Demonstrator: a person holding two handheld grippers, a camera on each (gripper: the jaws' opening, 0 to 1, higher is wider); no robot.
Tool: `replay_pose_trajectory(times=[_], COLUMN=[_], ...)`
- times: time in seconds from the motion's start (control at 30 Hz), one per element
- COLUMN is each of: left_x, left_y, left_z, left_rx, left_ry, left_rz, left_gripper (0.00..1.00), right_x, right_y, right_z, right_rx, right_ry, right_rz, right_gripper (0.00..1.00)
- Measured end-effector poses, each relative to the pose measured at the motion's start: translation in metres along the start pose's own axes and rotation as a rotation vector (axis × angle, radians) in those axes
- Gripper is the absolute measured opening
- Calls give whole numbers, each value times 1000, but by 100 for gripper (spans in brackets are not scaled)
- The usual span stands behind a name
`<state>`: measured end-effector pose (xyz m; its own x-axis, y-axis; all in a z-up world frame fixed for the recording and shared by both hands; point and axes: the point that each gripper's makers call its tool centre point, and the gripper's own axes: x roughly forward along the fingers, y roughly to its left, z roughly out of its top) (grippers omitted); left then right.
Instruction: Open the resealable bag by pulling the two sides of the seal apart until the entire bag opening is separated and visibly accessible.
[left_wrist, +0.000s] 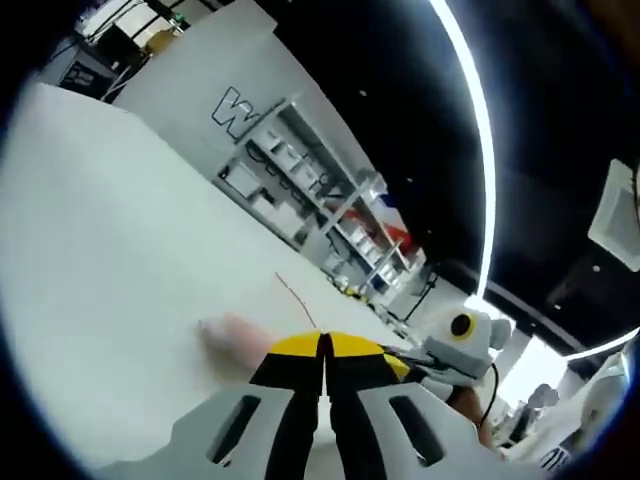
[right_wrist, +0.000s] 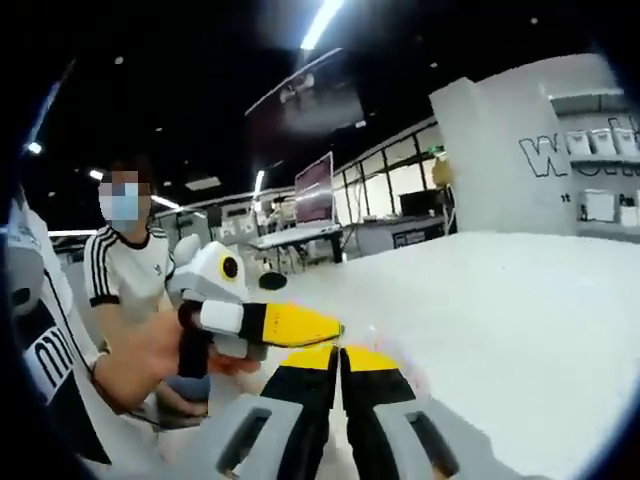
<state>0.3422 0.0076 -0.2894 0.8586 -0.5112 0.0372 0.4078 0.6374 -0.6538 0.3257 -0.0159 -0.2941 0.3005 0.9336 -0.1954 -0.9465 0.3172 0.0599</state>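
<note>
The clear, thin plastic resealable bag (left_wrist: 235, 335) was hard to make out against the smooth white bench (left_wrist: 110, 260), showing in the left gripper view only as a faint pinkish, glossy patch with a fine red seal line running up from the left gripper (left_wrist: 324, 345); its outline and mouth could not be traced. The left gripper's yellow-tipped black fingers (left_wrist: 295, 346), mounted on pale grey slotted plastic, were pressed together with no gap, and appeared to be pinching the bag's edge, though the contact itself was hidden behind the tips. The right gripper (right_wrist: 339, 357) showed the same wedge-shaped yellow tips on black fingers (right_wrist: 372, 360), likewise closed tight; a faint film lay beside them in the right gripper view, but whether they held the bag could not be told. In that view the left gripper entered from the left, its yellow tips just above the right gripper's, held by a person's hand (right_wrist: 165, 350). A second person in a black T-shirt with white sleeve stripes (right_wrist: 125, 270) stood behind, partly cut off. Blurred grey metal shelving (left_wrist: 320, 195) and a white wall with dark lettering (left_wrist: 215, 75) stood beyond the bench.
</note>
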Motion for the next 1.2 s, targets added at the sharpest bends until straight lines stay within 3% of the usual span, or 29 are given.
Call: replay_pose_trajectory(times=[0.07,0.33,0.5,1.03,1.2], left_x=[-1,-1,-1,-5,-9], left_y=[1,0,-1,-6,-1], left_z=[1,-2,-6,-12,-13], left_rx=[10,26,36,58,41], left_ry=[-1,9,23,41,45], left_rz=[9,16,16,-4,14], left_gripper=[0,1,1,1,1], right_x=[-2,3,5,9,8], right_y=[1,6,3,4,5], right_z=[2,9,10,-6,-9], right_rx=[-49,-101,-87,17,23], right_ry=[10,32,37,144,162], right_rz=[-14,-13,-7,68,54], right_gripper=[6,4,2,0,0])
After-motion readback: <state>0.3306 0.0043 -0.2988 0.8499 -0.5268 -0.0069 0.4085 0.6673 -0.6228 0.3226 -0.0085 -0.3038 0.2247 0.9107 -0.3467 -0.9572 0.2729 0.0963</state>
